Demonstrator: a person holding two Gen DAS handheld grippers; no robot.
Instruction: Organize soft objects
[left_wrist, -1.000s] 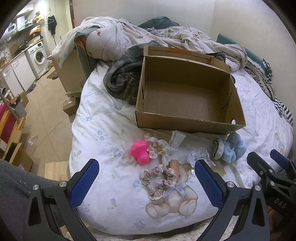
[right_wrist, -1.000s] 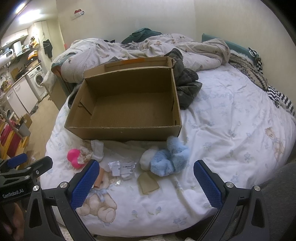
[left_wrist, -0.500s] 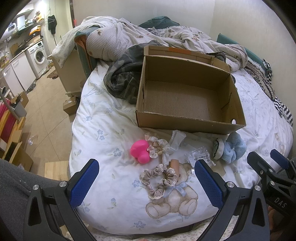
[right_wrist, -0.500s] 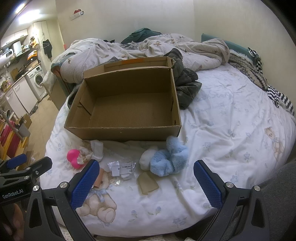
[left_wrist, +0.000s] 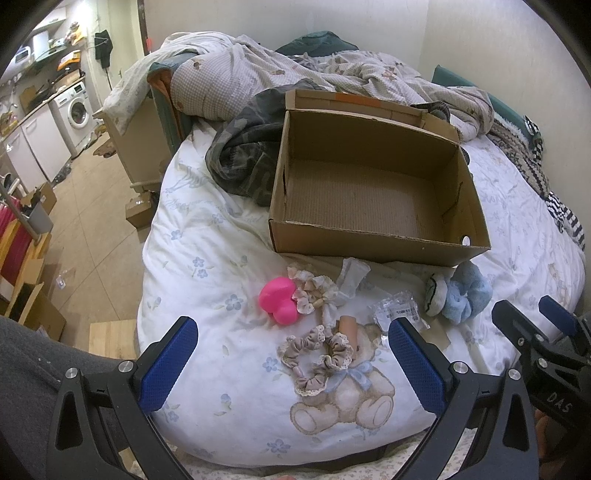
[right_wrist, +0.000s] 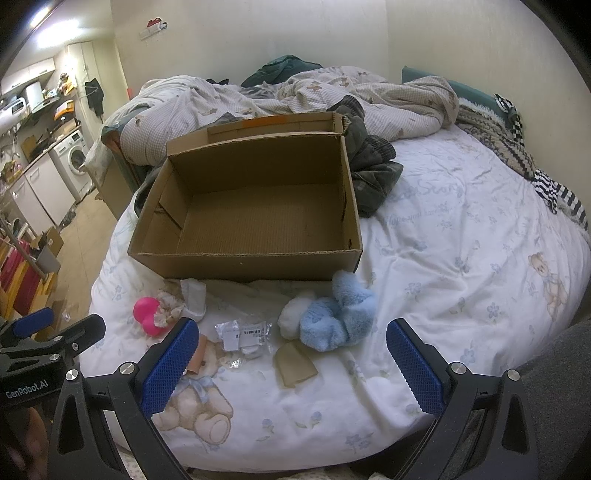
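Scrunchie (left_wrist: 318, 353) on bed | between left jaws, untouched

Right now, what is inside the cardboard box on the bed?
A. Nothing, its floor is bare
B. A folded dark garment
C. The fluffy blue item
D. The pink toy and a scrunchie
A. The cardboard box shows only bare corrugated floor in both views, while the fluffy blue item, pink toy and beige scrunchie all lie on the duvet in front of it.
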